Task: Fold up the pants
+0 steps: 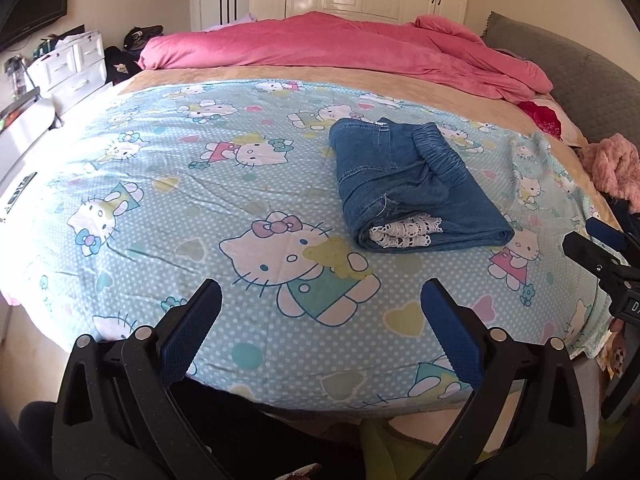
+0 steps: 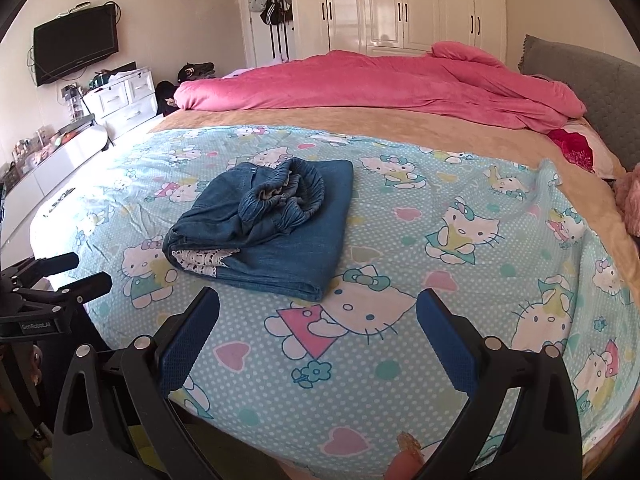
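A pair of blue denim pants (image 1: 404,184) lies folded into a compact bundle on the cartoon-cat sheet (image 1: 224,184), white lace trim showing at its near end and the elastic waistband on top. The right wrist view has the same pants (image 2: 272,224) left of centre. My left gripper (image 1: 320,292) is open above the near edge of the bed, well short of the pants and empty. My right gripper (image 2: 318,300) is open too, just in front of the bundle, holding nothing. Each gripper appears at the edge of the other's view: the right gripper (image 1: 600,256), the left gripper (image 2: 60,276).
A pink duvet (image 1: 344,48) is heaped across the far side of the bed, against a grey headboard (image 1: 576,80). A fluffy pink item (image 1: 616,168) lies at the right edge. White drawers (image 2: 124,100), a wall TV (image 2: 76,44) and white wardrobes (image 2: 400,4) line the room.
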